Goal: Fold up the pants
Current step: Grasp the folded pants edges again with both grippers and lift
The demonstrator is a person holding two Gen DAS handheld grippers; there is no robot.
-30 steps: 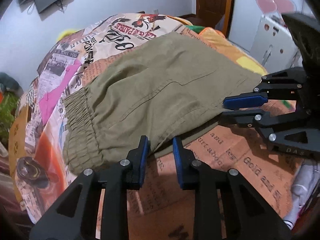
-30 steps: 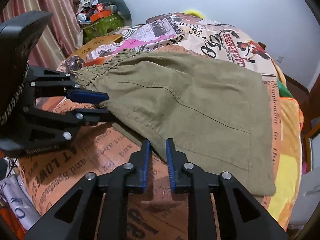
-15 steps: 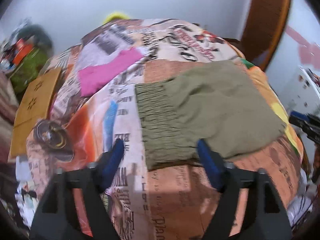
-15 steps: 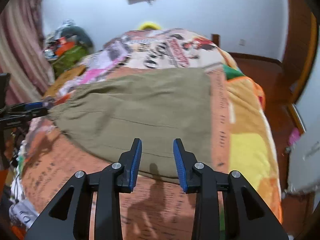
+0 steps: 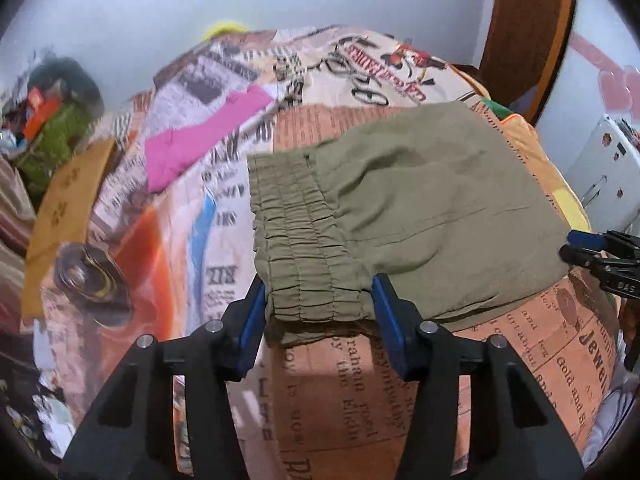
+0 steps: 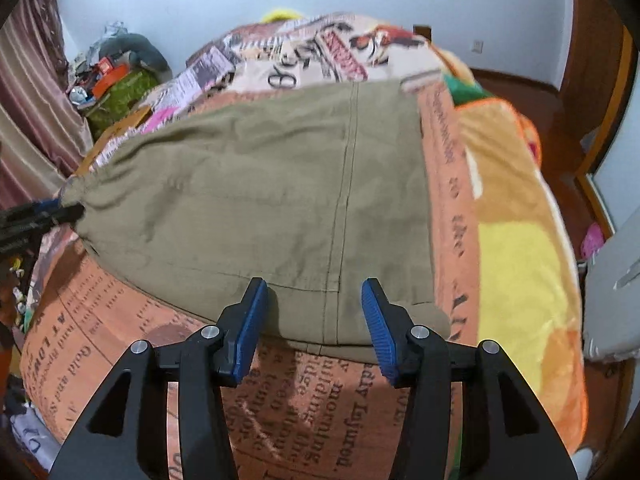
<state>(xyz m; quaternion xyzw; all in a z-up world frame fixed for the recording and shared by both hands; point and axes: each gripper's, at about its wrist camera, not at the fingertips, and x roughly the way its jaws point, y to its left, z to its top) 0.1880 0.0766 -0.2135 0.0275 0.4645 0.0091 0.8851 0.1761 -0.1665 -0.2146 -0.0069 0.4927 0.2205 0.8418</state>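
— Where are the pants [image 5: 400, 216]?
— Folded on the bedspread [image 5: 540, 360]. My left gripper [image 5: 320, 312] straddles the waistband, just narrowing, unclamped; my right gripper [image 6: 312, 312], just widening, frames the near hem, released.

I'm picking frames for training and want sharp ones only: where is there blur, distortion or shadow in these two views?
Left wrist view: the bedspread at left is motion-smeared, the olive pants fairly sharp; fisheye bulges the bed, dark corners. Right wrist view: slight smear across the pants and the print near the right edge; the fingers cast soft shadows on the cover below; same fisheye vignette.
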